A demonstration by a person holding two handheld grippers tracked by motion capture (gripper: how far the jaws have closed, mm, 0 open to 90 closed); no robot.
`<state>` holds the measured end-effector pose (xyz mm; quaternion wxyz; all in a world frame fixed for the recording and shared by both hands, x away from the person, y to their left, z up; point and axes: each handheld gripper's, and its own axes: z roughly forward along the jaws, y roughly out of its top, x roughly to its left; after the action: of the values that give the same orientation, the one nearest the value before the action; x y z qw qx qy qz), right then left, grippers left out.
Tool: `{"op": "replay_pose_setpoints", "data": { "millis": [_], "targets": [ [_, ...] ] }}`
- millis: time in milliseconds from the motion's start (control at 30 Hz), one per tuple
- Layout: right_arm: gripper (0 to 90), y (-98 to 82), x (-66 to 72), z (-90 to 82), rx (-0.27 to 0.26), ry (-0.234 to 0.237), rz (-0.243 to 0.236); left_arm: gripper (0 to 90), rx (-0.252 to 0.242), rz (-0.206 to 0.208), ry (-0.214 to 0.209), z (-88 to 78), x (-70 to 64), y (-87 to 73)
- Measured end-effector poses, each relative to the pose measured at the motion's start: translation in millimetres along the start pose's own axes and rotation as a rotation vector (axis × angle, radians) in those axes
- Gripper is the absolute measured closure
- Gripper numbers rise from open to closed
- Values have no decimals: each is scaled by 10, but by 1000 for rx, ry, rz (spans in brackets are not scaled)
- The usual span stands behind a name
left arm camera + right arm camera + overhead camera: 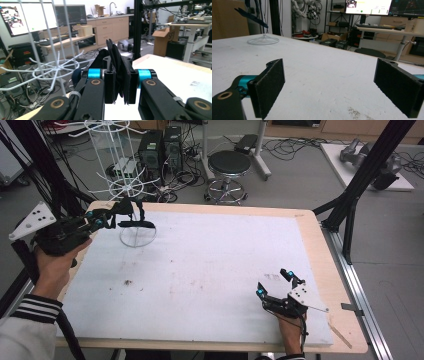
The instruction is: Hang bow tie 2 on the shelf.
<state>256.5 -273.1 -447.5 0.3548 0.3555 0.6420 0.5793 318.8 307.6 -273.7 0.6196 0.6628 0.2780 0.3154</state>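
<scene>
— Left claw (120,87): state?
— Clenched. Pads pressed tight on a black piece (117,60), soft-looking and folded, pinched between both jaws.
— And the piece itself, where from the claw?
— Right in the grip, standing up past the jaw tips and leaning a little away from them. Hard to tell what kind of thing, beyond dark and limp.
— Just beyond the tips?
— A white wire rack (58,66), off to the claw's left and slightly ahead: thin upright rods, with curved hooks fanning out at about jaw level. No clear contact between piece and hooks; too close to call.
— Below the claw?
— The rack's ring base (137,237), flat on the white sheet (215,265), almost straight under the jaw tips. Piece held above it, clear of the sheet.
— Behind the claw?
— A hand (52,265) wrapped round the handle, striped cuff farther back.
— Right claw (332,75)?
— Released. Jaws spread wide, nothing between the pads, bare sheet underneath. Low over the near right part of the table (320,245), well apart from the left one.
— Anything ahead of it?
— A small dark smudge (355,112) on the sheet just in front of the pads; far across, the ring base with the dark piece hanging above it.
— Farther out still?
— A round stool (229,164) on the floor beyond the table's far edge.
</scene>
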Motion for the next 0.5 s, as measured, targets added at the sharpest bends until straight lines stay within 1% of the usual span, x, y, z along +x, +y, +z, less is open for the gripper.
{"op": "replay_pose_setpoints", "data": {
  "millis": [100,167,333,500],
  "targets": [
    [92,-45,15,19,8,-1,-2,819,-10,-7,24,-21,50,7],
    [92,-41,30,15,-3,-2,-14,819,-9,-10,35,-39,83,8],
    [92,-47,33,17,1,-7,-11,819,-9,-15,64,-71,131,8],
    [92,-51,25,16,-6,-7,-11,819,-13,-16,79,-113,153,22]
  ]
}}
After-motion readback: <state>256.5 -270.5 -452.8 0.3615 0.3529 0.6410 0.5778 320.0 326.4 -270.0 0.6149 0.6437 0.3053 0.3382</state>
